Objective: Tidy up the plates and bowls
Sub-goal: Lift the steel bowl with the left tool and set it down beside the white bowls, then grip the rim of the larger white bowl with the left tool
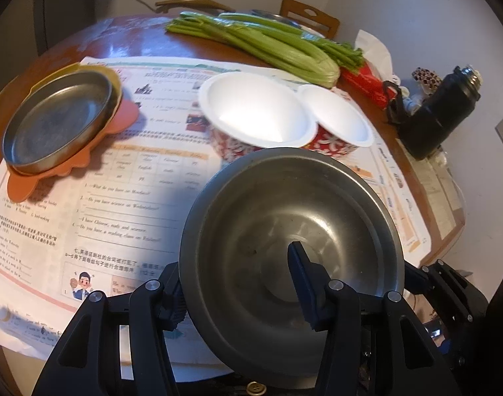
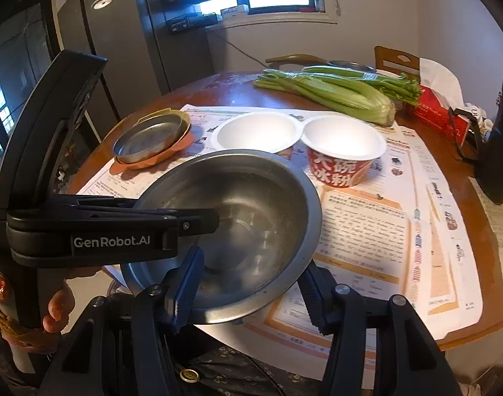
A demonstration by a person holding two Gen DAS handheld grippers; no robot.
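Left wrist view: left gripper (image 1: 241, 283) and right gripper (image 2: 251, 288) both pinching steel bowl (image 1: 294, 231) rim; paper bowls (image 1: 256, 109) near, 12 o'clock.

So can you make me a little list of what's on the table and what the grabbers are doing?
held: steel bowl
left gripper: one finger inside the bowl, one outside its rim
right gripper: fingers on both sides of the bowl's near rim, grip unclear
paper bowls: two, red print, side by side
steel plate: on an orange mat
greens: celery at the back
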